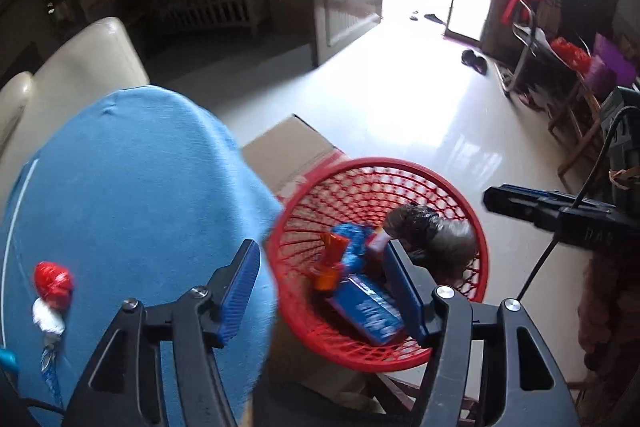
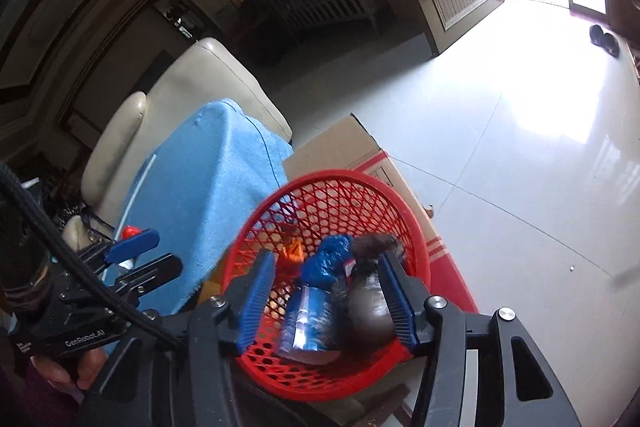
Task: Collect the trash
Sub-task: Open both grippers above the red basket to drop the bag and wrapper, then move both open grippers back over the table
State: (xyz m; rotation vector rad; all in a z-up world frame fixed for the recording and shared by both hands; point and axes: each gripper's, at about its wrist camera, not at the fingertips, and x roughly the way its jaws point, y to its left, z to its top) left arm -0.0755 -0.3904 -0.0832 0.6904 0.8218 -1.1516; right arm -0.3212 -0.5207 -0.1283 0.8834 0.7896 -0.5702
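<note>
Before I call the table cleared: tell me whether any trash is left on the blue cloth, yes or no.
Yes: in the left wrist view a red crumpled wrapper and a white wad lie on the blue cloth, outside the red basket.

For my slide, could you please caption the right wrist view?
Open right gripper over red basket holding wrappers.
</note>
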